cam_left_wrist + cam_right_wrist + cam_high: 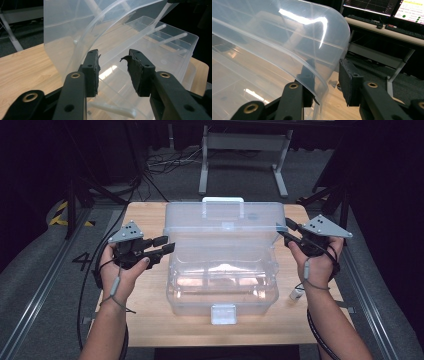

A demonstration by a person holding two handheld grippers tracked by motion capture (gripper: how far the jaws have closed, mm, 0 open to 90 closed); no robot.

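Note:
A clear plastic storage box (222, 306) stands on the wooden table (145, 217), its lid (225, 222) swung up at the back. My left gripper (168, 245) hovers at the box's left rim, open, nothing between its jaws. In the left gripper view that gripper (113, 58) points at the raised lid (67, 30) and the box's inside (175, 50). At the lid's right corner my right gripper (281, 231) is open. In the right gripper view this gripper (327, 67) straddles the lid's curved edge (274, 37), one jaw behind the plastic and one outside, with a gap left.
A white latch (223, 314) hangs on the box's front wall and a handle (223, 200) tops the lid. A small white bottle (297, 293) lies on the table by the right wrist. A grey stand (245, 150) sits on the floor beyond; monitors (412, 10) glow behind.

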